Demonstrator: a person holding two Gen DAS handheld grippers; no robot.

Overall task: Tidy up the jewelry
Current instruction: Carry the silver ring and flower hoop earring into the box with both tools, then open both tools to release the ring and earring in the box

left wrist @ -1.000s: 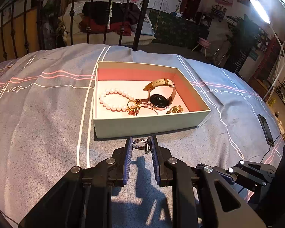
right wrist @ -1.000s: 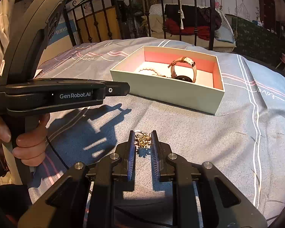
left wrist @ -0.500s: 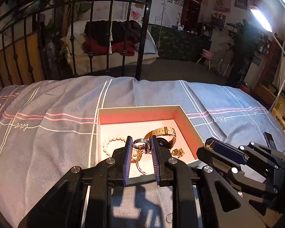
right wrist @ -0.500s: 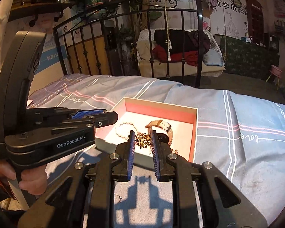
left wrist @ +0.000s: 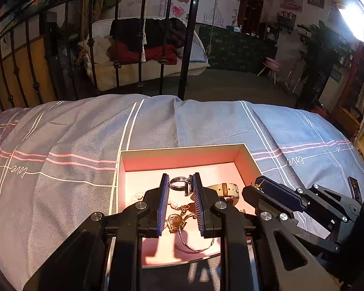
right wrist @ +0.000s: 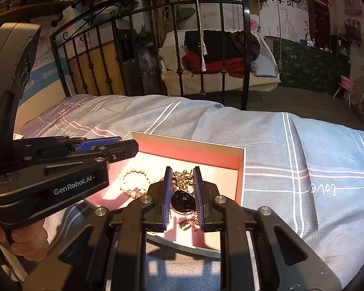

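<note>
Bed: a blue-grey striped cover [left wrist: 80, 145] with a black iron bed rail [left wrist: 186, 48] at its far edge.
Box: one open box [left wrist: 182, 149] with a pink inside lies on the cover, under both grippers.
In the box: one pearl bracelet [right wrist: 133, 181], one watch [right wrist: 183, 200] with a tan strap [left wrist: 224, 188], one thin bangle [left wrist: 194, 246], some small gold pieces [left wrist: 176, 220].
Left gripper [left wrist: 181, 184]: clenched on one dark ring [left wrist: 179, 183] at the tips, above the box's middle.
Right gripper [right wrist: 182, 178]: clenched on one tangled gold chain [right wrist: 182, 178], over the watch.
In the way: each gripper crosses the other's view; a hand [right wrist: 29, 242] holds the left one.
</note>
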